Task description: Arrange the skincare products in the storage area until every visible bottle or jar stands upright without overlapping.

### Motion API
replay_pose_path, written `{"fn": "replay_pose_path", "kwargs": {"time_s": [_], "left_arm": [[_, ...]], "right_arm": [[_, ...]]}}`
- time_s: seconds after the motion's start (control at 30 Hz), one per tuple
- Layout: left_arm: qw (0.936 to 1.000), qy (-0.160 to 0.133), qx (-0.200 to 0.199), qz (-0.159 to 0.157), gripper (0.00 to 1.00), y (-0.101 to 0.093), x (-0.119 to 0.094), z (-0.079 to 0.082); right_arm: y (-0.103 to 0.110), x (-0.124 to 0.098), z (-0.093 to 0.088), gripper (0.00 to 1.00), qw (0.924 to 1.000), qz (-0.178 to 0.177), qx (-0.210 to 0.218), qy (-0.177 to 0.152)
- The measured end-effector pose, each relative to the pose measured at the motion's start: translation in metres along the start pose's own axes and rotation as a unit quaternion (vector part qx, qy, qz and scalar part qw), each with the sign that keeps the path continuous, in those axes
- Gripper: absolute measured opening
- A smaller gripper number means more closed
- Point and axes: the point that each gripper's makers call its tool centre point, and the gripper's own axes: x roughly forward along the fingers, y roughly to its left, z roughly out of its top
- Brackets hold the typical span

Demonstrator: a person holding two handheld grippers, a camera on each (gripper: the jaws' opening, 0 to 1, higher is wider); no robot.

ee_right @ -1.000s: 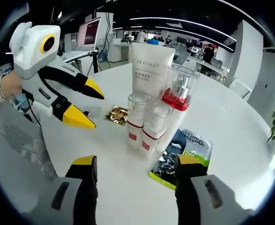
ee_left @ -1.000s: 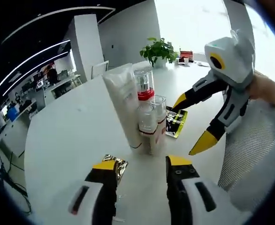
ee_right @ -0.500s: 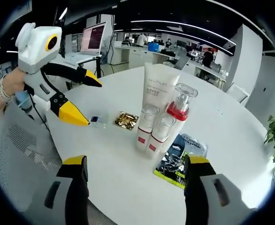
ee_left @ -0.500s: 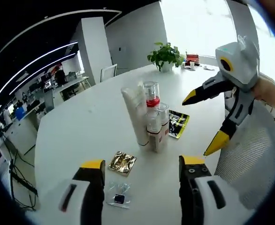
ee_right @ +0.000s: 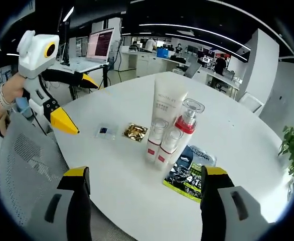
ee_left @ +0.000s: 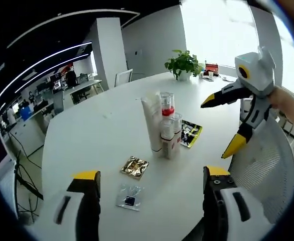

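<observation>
Bottles stand upright in a tight cluster near the middle of the round white tabletop [ee_right: 237, 145]: a tall white tube [ee_right: 167, 108], a pump bottle [ee_right: 186, 125] with a red collar at its 3 o'clock, and two small clear-capped bottles [ee_right: 161, 143] in front, all touching or just beside one another. A dark green sachet [ee_right: 189, 173] lies flat at the cluster's 5 o'clock in the right gripper view; a gold sachet [ee_right: 135, 131] and a small clear packet [ee_right: 105, 131] lie at its 9 o'clock. The left claw [ee_left: 149, 178] is spread wide and empty, well apart from the cluster. The right claw [ee_right: 144, 173] is likewise spread and holds nothing. A potted plant [ee_left: 183, 63] sits at the far edge.
</observation>
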Motion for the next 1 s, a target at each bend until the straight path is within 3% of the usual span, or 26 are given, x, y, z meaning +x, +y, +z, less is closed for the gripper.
{"fn": "replay_pose_path", "kwargs": {"time_s": [0.13,0.43,0.67,1.0], "left_arm": [[0.9998,0.001,-0.01,0.016,0.93,0.005,-0.009,0.0],[0.9993,-0.009,-0.021,0.029,0.99,0.007,-0.028,-0.001],[0.999,-0.013,-0.029,0.03,0.99,0.005,-0.039,0.001],[0.9984,-0.025,-0.044,0.028,0.99,0.003,-0.039,0.003]], "right_arm": [[0.003,-0.007,0.007,0.92,0.9999,0.004,0.006,-0.014],[0.003,-0.019,0.016,0.99,0.9997,-0.007,-0.007,-0.02],[0.005,-0.024,0.02,1.0,0.9997,-0.006,-0.013,-0.02],[0.012,-0.025,0.02,1.0,0.9997,0.011,-0.013,-0.017]]}}
